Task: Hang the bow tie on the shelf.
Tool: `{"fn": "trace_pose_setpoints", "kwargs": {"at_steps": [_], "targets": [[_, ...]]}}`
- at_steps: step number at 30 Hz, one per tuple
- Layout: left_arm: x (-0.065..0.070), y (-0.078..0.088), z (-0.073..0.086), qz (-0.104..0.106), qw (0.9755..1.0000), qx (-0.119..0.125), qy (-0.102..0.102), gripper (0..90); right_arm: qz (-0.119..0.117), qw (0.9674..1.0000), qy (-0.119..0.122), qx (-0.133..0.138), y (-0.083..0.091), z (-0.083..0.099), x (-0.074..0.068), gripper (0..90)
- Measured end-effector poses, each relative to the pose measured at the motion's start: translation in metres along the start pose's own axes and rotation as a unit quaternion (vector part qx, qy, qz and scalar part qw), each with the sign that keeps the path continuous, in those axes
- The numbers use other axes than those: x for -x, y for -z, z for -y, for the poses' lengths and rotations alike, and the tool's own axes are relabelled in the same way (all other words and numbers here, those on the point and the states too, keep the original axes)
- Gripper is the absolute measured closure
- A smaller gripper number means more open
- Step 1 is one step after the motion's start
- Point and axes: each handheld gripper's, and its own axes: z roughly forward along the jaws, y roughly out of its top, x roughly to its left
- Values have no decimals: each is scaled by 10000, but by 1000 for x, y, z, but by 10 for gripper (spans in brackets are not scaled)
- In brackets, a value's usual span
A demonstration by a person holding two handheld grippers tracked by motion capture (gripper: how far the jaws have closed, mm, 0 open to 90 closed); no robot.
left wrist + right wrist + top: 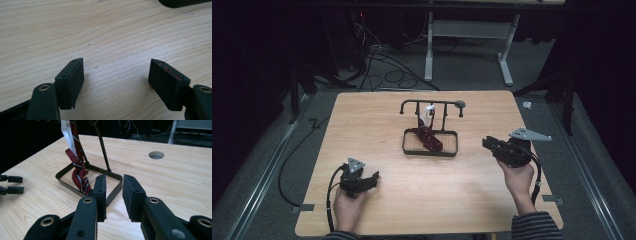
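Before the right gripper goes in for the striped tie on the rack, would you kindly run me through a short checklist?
1. Right gripper jaws parted with nothing between them: ok.
2. Right gripper aimed at the dark red striped tie: ok, the tie lies a little left of its jaws.
3. Tie draped from the black metal rack into its rectangular tray base: ok.
4. Tray rim between jaws and tie: not ok, it blocks a low approach.
5. Left gripper open and resting over bare light wooden table: ok.
6. How firmly the tie sits on the rack: cannot tell.
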Motion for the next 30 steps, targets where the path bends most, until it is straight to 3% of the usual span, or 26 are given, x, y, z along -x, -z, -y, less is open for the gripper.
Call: {"fn": "trace_pose_setpoints", "kwargs": {"at_steps": [18, 30], "targets": [[0, 0, 0, -2, 10000, -1, -2, 292, 7, 9995, -271, -164, -2, 33, 7, 744], [0, 0, 0, -2, 10000, -1, -2, 292, 132, 9989, -314, -333, -11, 51, 8, 743]]}}
